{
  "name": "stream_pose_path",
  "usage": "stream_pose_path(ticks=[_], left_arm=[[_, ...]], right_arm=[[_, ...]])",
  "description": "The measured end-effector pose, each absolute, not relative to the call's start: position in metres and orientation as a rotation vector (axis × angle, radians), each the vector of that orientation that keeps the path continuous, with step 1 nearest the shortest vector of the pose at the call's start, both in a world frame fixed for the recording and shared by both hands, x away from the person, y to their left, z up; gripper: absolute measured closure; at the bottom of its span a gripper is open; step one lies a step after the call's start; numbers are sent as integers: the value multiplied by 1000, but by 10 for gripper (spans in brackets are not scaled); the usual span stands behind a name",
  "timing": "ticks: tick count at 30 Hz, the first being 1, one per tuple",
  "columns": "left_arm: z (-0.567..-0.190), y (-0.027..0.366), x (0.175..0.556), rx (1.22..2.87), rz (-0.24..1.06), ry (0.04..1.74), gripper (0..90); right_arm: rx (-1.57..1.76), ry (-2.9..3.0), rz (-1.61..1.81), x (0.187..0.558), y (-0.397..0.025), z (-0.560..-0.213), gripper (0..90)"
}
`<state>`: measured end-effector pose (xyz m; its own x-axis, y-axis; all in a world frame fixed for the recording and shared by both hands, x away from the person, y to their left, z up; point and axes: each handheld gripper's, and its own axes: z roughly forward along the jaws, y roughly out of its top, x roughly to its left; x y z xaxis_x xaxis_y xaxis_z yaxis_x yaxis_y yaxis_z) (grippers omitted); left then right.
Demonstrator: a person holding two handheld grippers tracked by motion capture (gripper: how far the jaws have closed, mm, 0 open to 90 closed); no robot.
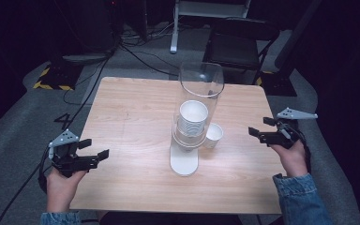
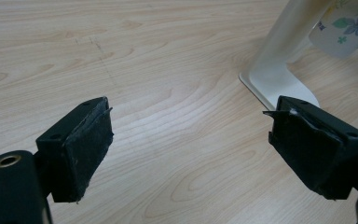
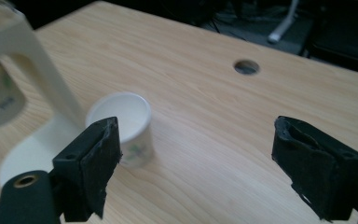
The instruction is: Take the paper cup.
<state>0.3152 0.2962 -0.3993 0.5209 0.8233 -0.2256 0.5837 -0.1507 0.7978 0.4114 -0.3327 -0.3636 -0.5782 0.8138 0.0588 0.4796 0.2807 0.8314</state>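
Note:
A clear tube cup dispenser (image 1: 199, 101) stands mid-table on a white stand (image 1: 184, 161) and holds a stack of paper cups (image 1: 192, 118). One loose white paper cup (image 1: 213, 135) stands upright just right of it; the right gripper view has this cup (image 3: 126, 128) behind the left jaw. My left gripper (image 1: 94, 150) hovers open at the table's left front edge, nothing between its jaws. My right gripper (image 1: 261, 129) is open at the right edge, empty, pointing toward the loose cup. In the left gripper view the stand (image 2: 279, 65) and a flower-printed cup (image 2: 345, 25) sit at upper right.
The wooden table (image 1: 136, 122) has a round cable hole (image 3: 246, 66) near its far edge. Beyond the table are a black chair (image 1: 239, 44), floor cables and a white post base (image 1: 174, 47).

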Motion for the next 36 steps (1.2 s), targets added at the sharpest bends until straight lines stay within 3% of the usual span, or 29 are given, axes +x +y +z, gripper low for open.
stream_pose_path(ticks=[16, 36], left_arm=[[-404, 295, 325, 1853, 322, 1191, 132], [-405, 294, 331, 1838, 329, 1204, 137]], right_arm=[[1357, 2008, 1091, 414, -384, -374, 156], [1349, 1938, 1165, 409, -394, -375, 158]])
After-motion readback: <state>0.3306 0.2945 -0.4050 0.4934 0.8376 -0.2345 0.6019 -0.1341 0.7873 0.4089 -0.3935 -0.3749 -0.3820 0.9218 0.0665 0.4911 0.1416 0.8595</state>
